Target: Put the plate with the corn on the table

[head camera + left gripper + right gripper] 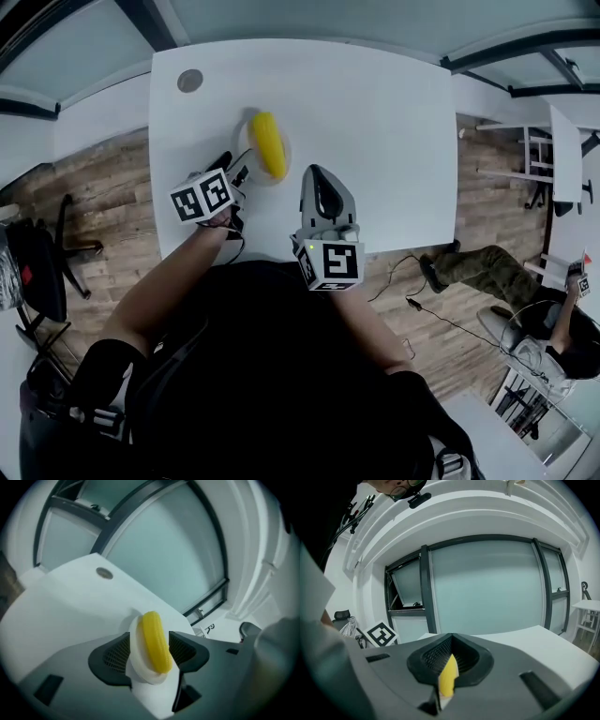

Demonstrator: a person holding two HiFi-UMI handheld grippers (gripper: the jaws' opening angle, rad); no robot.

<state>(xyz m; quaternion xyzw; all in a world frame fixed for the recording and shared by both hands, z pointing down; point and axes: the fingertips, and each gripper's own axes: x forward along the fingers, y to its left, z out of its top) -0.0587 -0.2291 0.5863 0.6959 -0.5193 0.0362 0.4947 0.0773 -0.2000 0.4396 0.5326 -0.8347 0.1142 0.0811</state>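
the plate (pixel 140 667) is sitting on the table (pixel 375 122) between the wide-apart jaws of the left gripper (pixel 150 651), which are not pressing on it. the right gripper (pixel 449 667) is keeping its jaws together. the plate is probably handling light, stiff and slick, with the corn (pixel 156 641) lying loose on it, so gripping the rim and carrying it level is looking wisest.
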